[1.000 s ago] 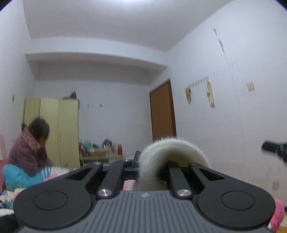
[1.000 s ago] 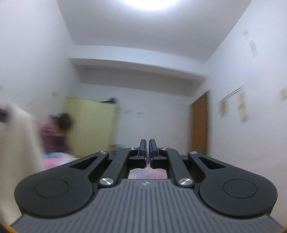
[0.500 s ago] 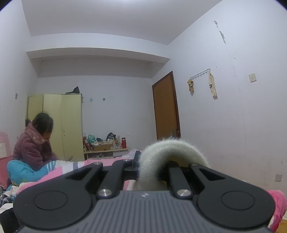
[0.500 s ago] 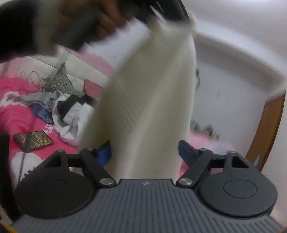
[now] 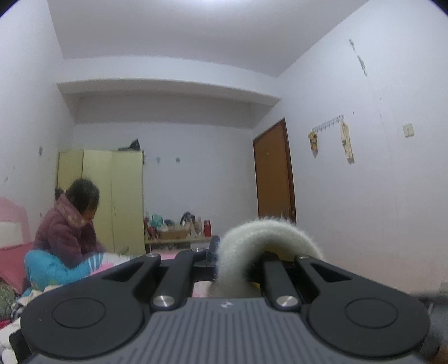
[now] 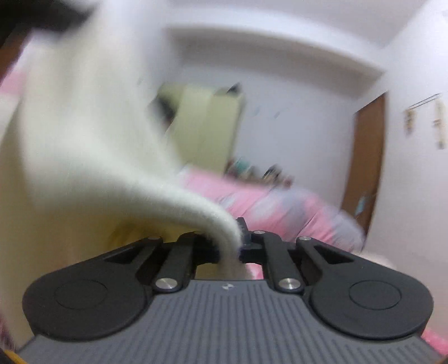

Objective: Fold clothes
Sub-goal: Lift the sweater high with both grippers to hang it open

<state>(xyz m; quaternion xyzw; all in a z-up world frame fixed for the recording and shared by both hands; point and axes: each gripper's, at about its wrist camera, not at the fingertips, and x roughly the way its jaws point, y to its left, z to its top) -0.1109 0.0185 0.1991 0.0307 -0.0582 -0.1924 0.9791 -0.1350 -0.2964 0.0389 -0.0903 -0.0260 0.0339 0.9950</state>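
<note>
A cream fuzzy garment (image 5: 268, 232) arches in a hump over the right finger of my left gripper (image 5: 217, 257), which is shut on its edge and points level into the room. In the right wrist view the same garment (image 6: 84, 154) hangs blurred from the upper left and sweeps down into my right gripper (image 6: 238, 242). That gripper's jaws are closing tight on a fold of it, and the pads press the fabric. The dark blur at the top left corner (image 6: 47, 16) is too smeared to identify.
A person in a maroon jacket (image 5: 67, 224) sits on a pink bed (image 6: 266, 201) at the left. A yellow wardrobe (image 5: 112, 201) and a cluttered low table (image 5: 179, 232) stand at the far wall. A brown door (image 5: 274, 173) is at the right.
My right gripper swung left and down, opened around the hanging cream garment, then closed on a fold of it. The left gripper kept its grip and shifted only slightly.
</note>
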